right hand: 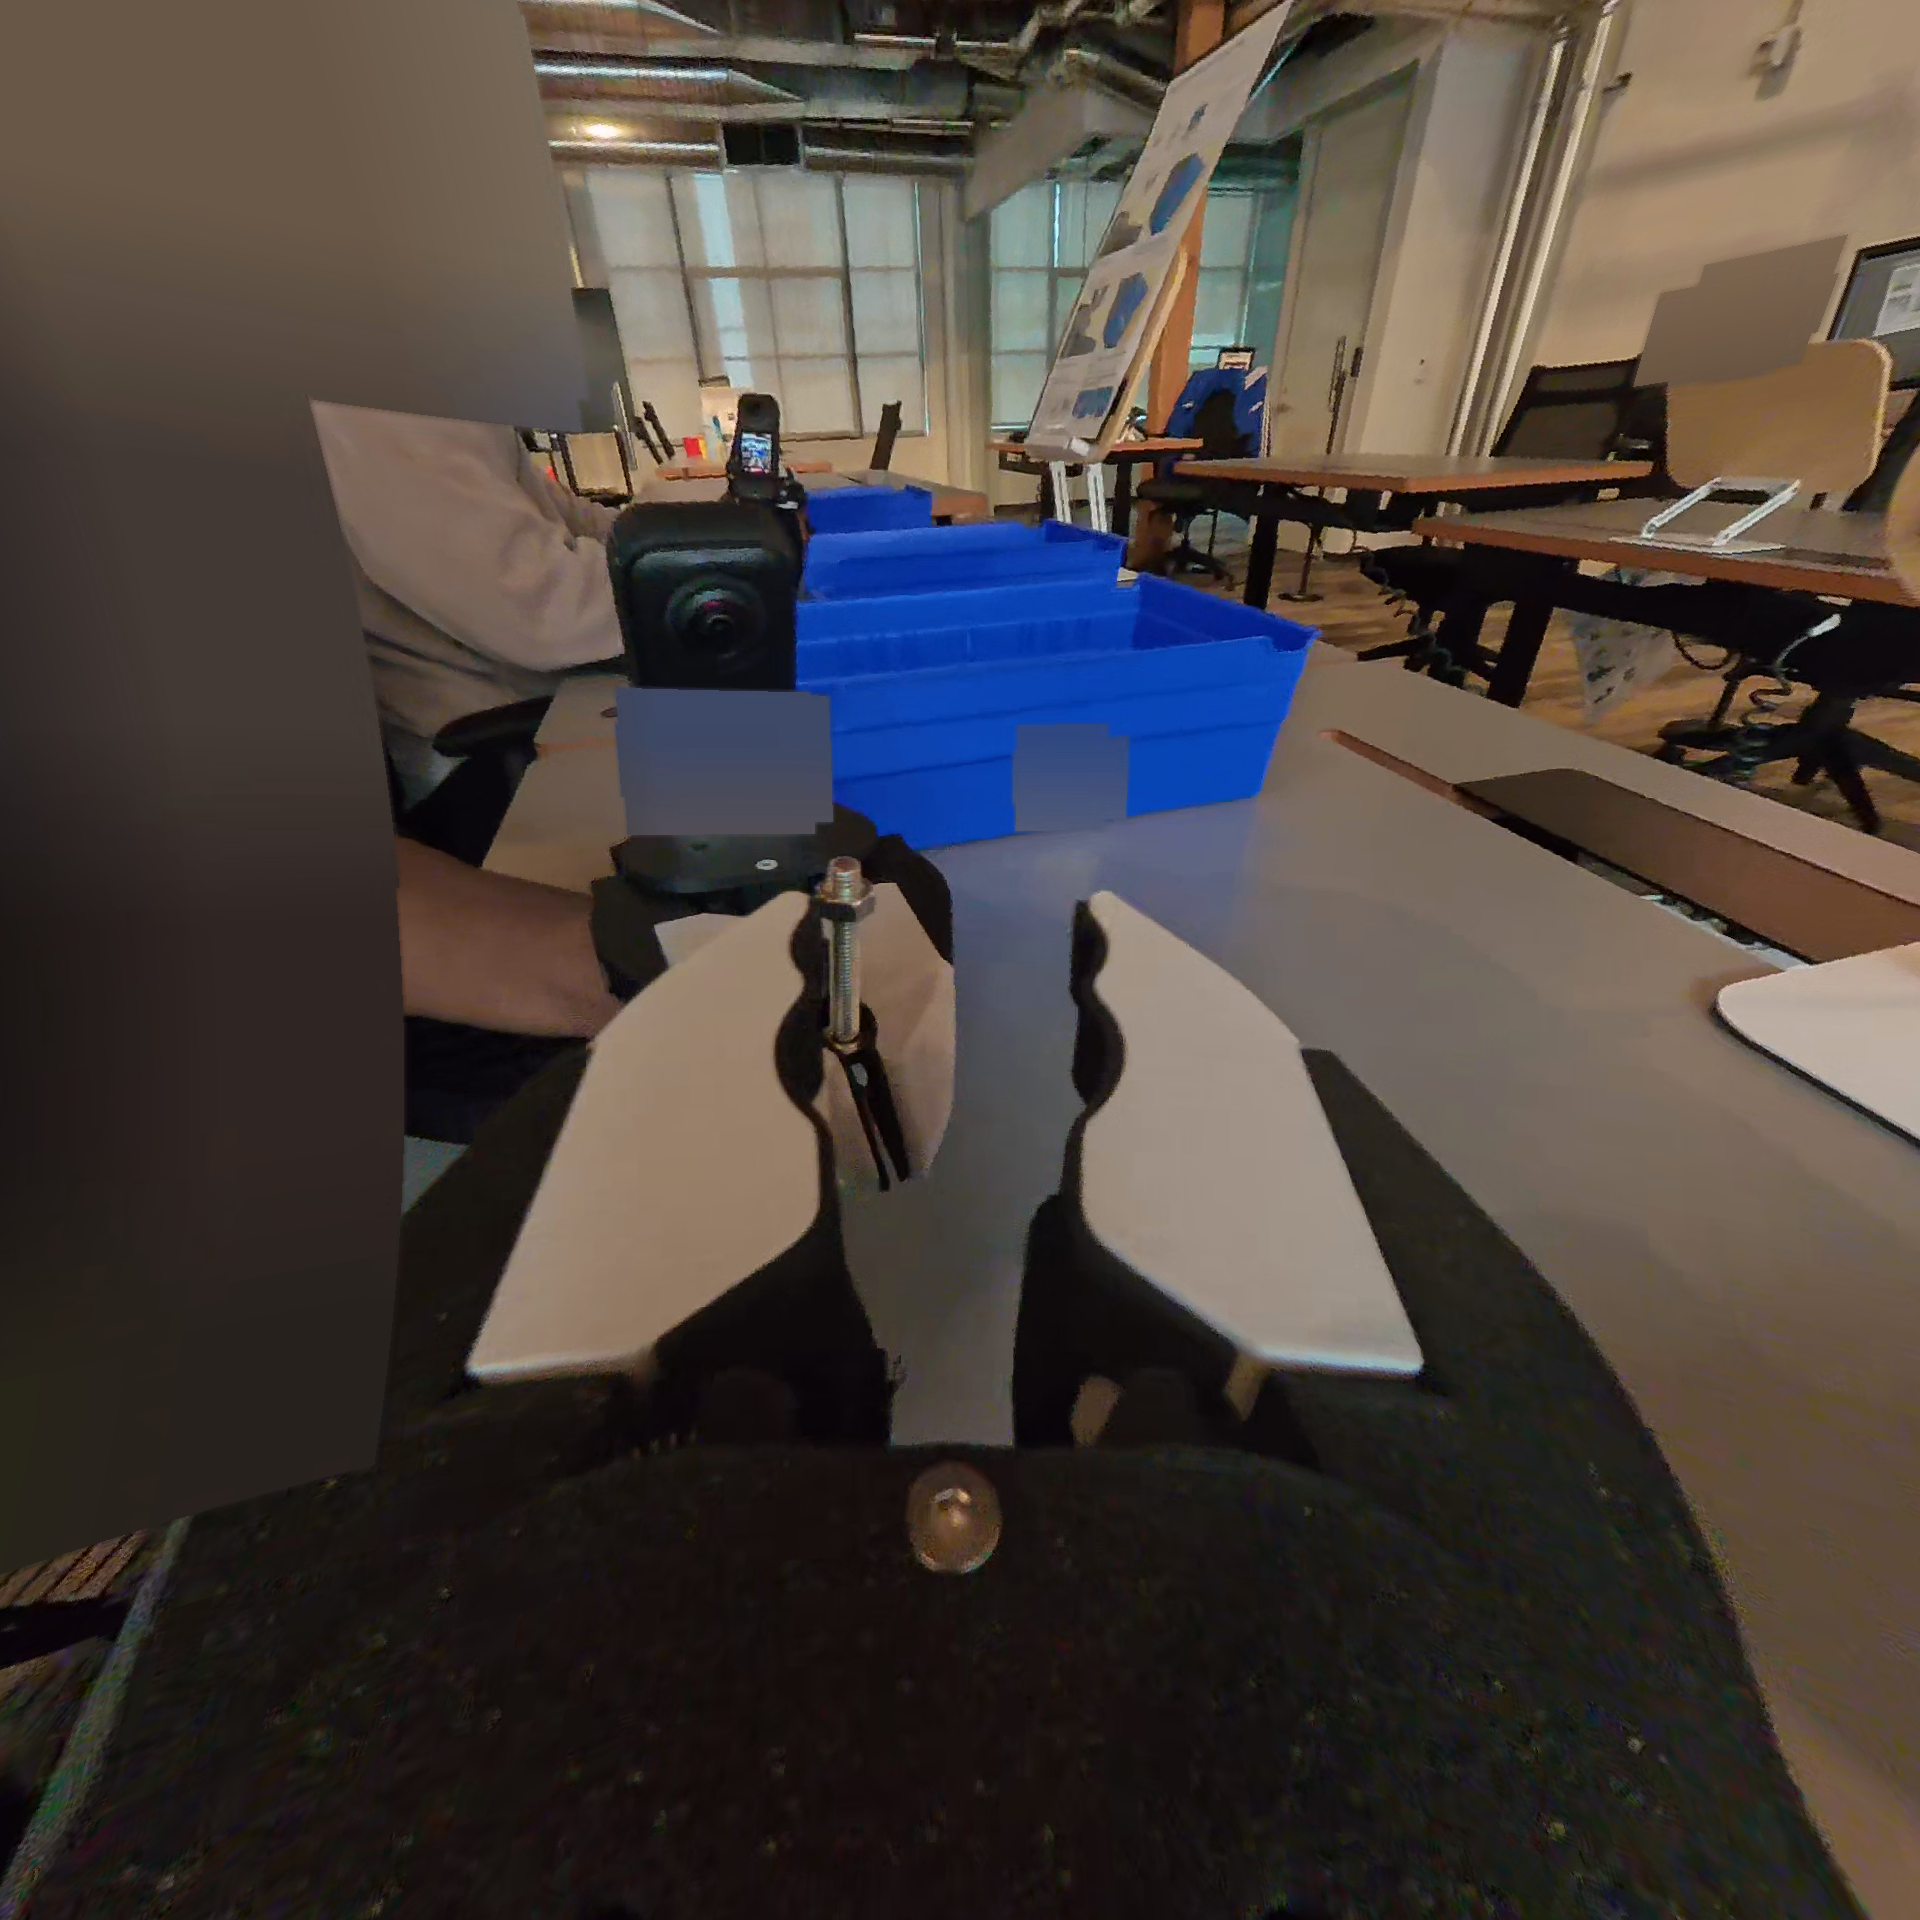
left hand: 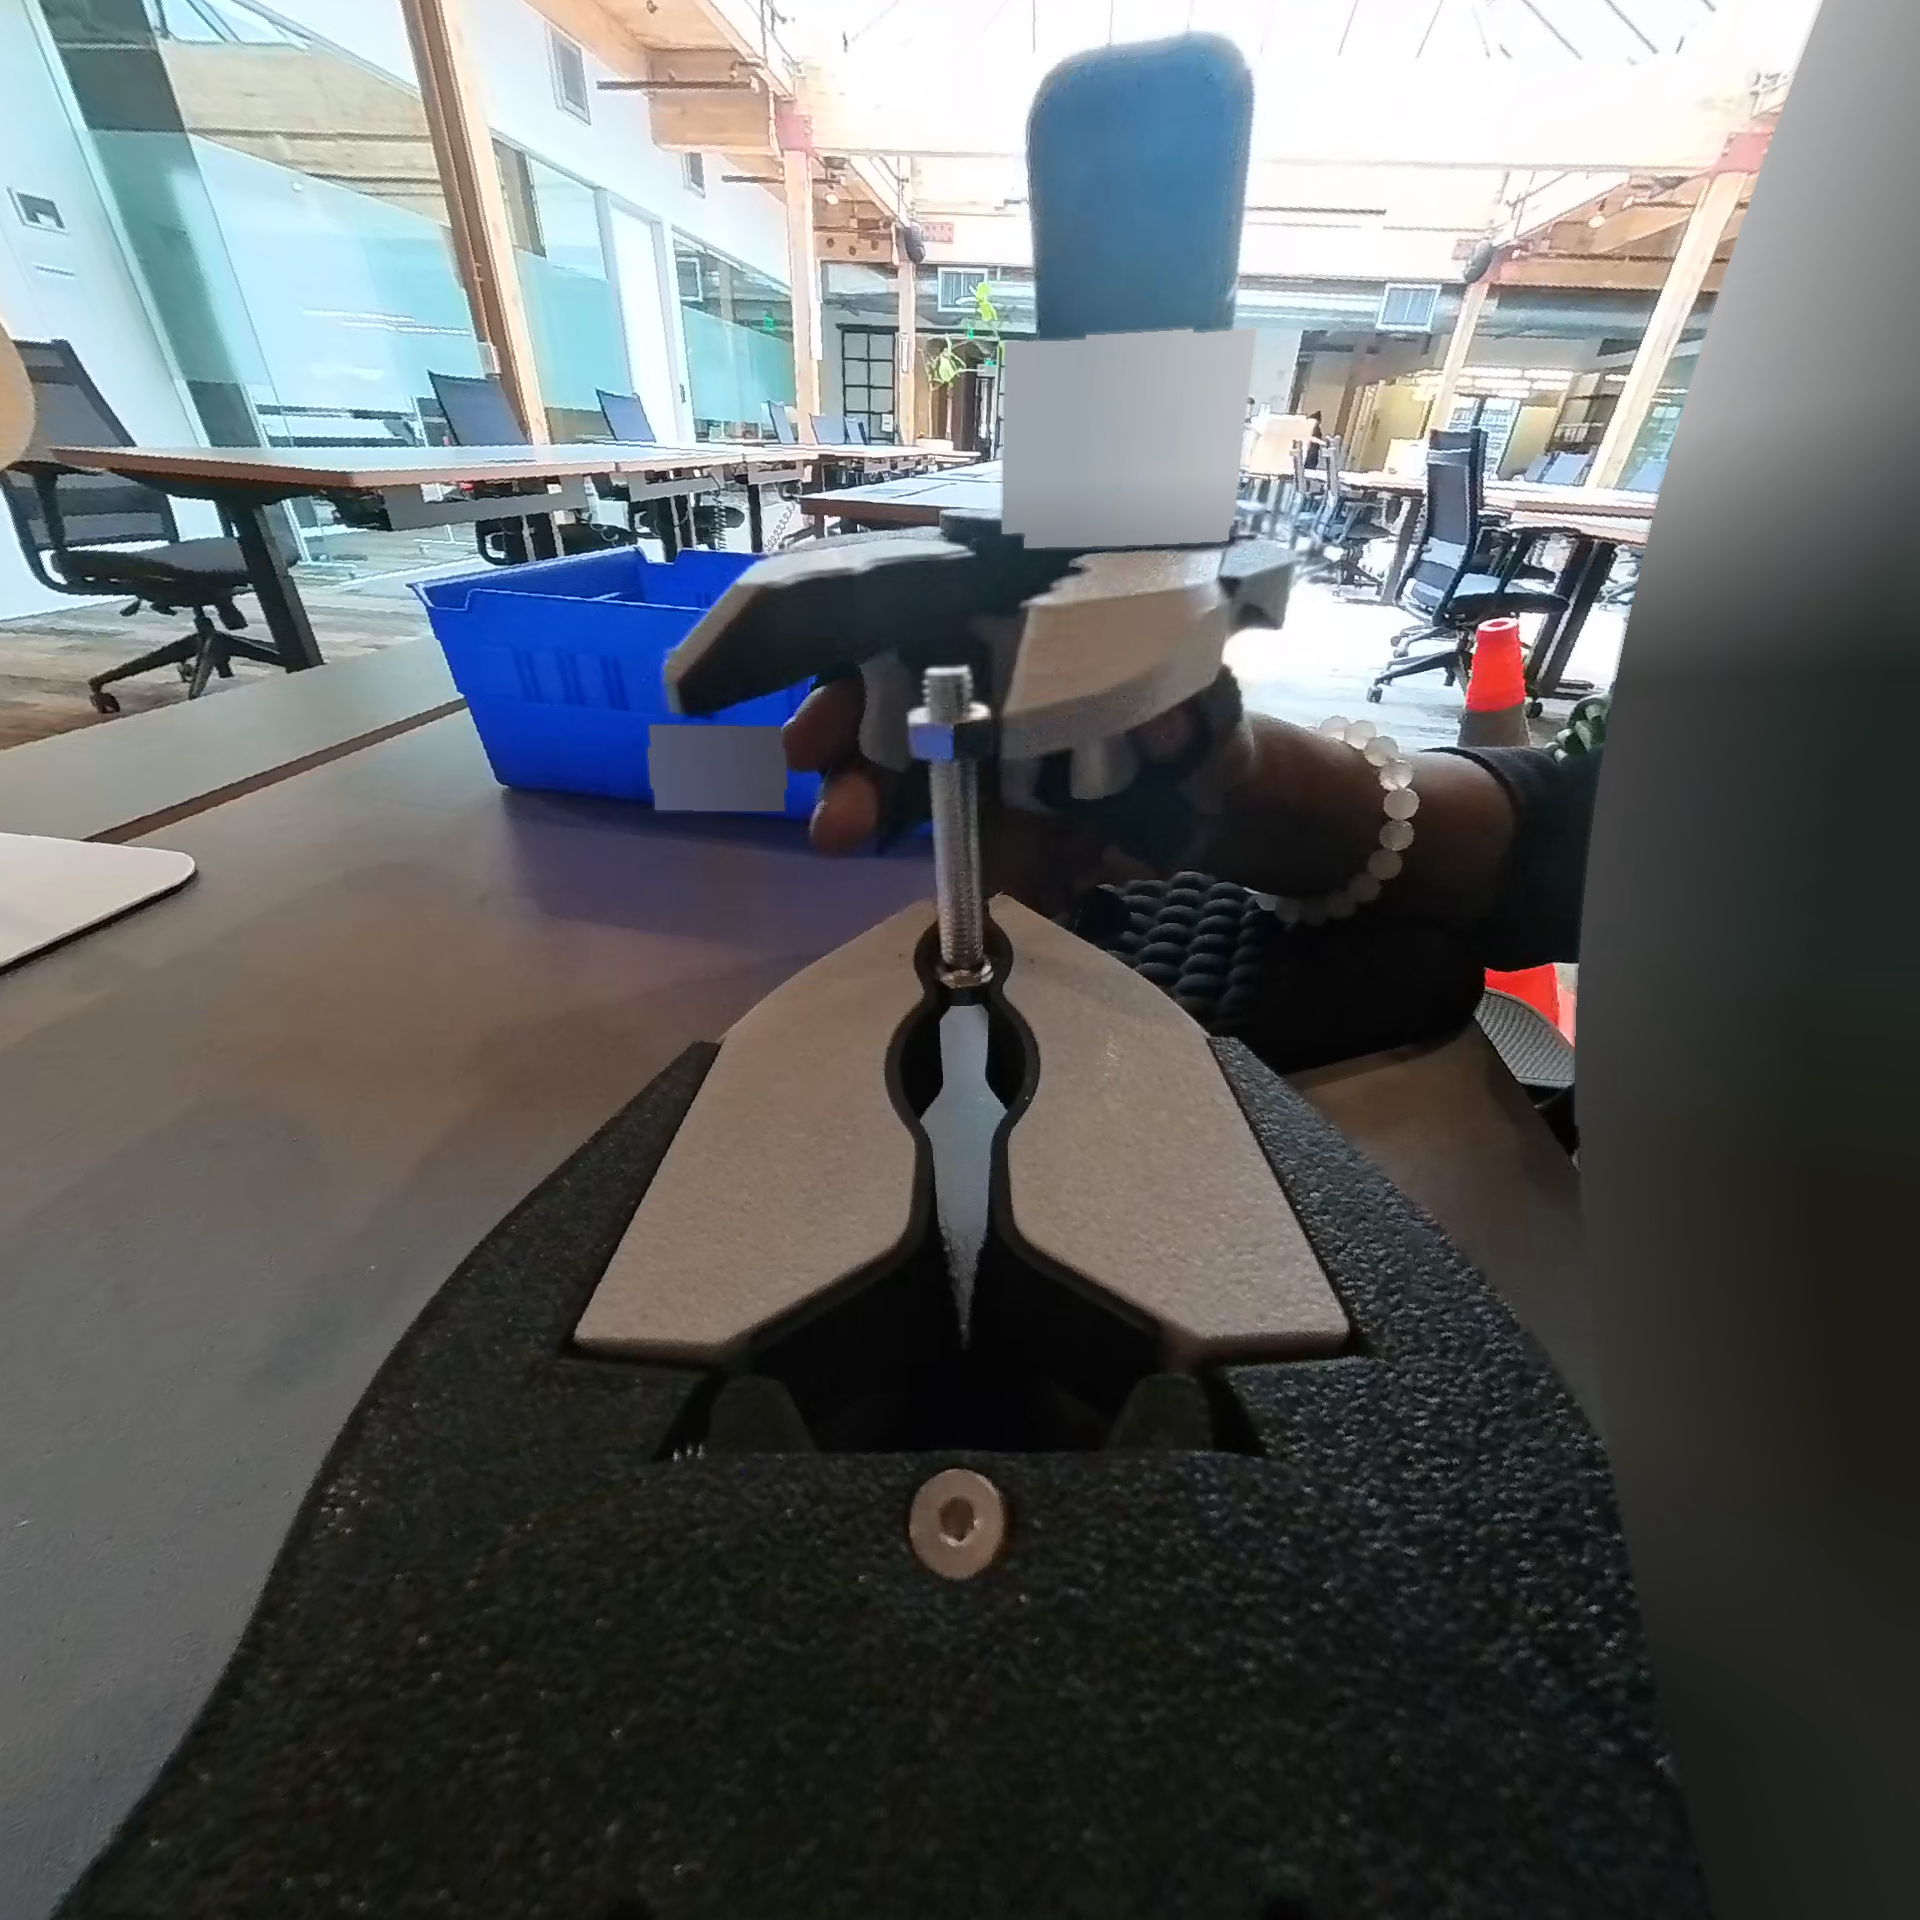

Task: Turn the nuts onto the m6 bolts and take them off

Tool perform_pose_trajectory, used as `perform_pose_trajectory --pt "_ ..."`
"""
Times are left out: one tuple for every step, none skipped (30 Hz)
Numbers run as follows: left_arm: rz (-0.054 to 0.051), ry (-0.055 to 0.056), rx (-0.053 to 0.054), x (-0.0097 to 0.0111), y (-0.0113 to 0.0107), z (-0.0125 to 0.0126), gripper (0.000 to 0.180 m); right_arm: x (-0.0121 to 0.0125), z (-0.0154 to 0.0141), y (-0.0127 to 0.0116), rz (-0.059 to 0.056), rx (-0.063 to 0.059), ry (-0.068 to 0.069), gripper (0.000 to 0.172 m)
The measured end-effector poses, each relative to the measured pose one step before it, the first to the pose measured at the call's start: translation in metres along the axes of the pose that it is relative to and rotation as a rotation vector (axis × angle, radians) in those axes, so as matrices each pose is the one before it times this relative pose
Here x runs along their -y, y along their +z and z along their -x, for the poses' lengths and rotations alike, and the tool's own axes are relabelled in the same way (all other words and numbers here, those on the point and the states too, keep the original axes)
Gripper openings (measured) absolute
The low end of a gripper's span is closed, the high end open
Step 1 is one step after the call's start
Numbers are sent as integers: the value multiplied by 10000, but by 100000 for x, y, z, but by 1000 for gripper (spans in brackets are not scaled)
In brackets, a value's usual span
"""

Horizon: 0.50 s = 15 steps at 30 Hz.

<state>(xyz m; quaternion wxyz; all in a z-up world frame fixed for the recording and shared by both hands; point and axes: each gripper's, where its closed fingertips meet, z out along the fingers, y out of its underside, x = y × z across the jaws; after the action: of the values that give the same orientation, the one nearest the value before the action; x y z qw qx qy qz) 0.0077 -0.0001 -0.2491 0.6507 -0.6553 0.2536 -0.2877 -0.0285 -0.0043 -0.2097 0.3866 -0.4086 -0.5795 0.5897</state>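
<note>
Bolt (left hand: 957, 831) clamped upright by its head in the closed left gripper (left hand: 961, 961); nut (left hand: 948, 734) sits near the tip, beside the open, empty right gripper (right hand: 940, 914); judged mid-turning, re-gripping is called for next

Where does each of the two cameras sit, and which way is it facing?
Left wrist view: rides on the left gripper, looking along its shut fingers, which clamp the upright bolt by its head; beyond it are the right gripper, the hand holding it, and a blue bin.
Right wrist view: rides on the right gripper, looking along its open fingers across the table at the left gripper, its camera and a forearm.
Shared: bolt, nut near its tip, blue bin, table.
</note>
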Motion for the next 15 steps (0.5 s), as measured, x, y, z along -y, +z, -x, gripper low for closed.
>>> perform_pose_trajectory --pt "-42 -49 8 49 -41 60 3 73 -255 -205 -66 -61 113 35" --pt "-40 -48 1 47 -35 45 3 268 -335 -253 -203 -94 122 31" --pt "1 -11 4 0 -1 25 3 248 -54 -171 -152 68 116 31" --pt "27 18 -2 -38 23 -18 3 93 74 -17 -36 66 61 34" --pt "31 23 -4 -33 35 -32 3 -93 135 120 58 19 -42 41" --pt "17 14 -1 -24 9 -13 3 -206 263 219 128 54 -111 47" --pt "2 1 -1 -3 5 -8 3 -215 249 229 148 40 -106 53" --pt "0 -2 -5 1 -7 -1 3 -153 91 145 102 -29 -87 53" --pt "0 7 -4 -1 0 -14 3 -34 -141 -8 18 -112 -51 47" --pt "-19 -19 26 27 -22 41 3 103 -143 -140 -76 -26 42 42" --pt "-31 -31 -7 34 -27 19 3 197 -369 -252 -157 -123 130 32" --pt "-3 -7 0 4 -5 2 3 306 -184 -248 -208 20 144 30" --pt "23 13 11 -32 19 3 3 156 -5 -122 -80 94 130 31" --pt "22 10 0 -30 20 -14 3 -31 95 37 29 56 17 36" --pt "5 -1 0 -7 -4 -2 3 -172 146 166 104 6 -91 42"
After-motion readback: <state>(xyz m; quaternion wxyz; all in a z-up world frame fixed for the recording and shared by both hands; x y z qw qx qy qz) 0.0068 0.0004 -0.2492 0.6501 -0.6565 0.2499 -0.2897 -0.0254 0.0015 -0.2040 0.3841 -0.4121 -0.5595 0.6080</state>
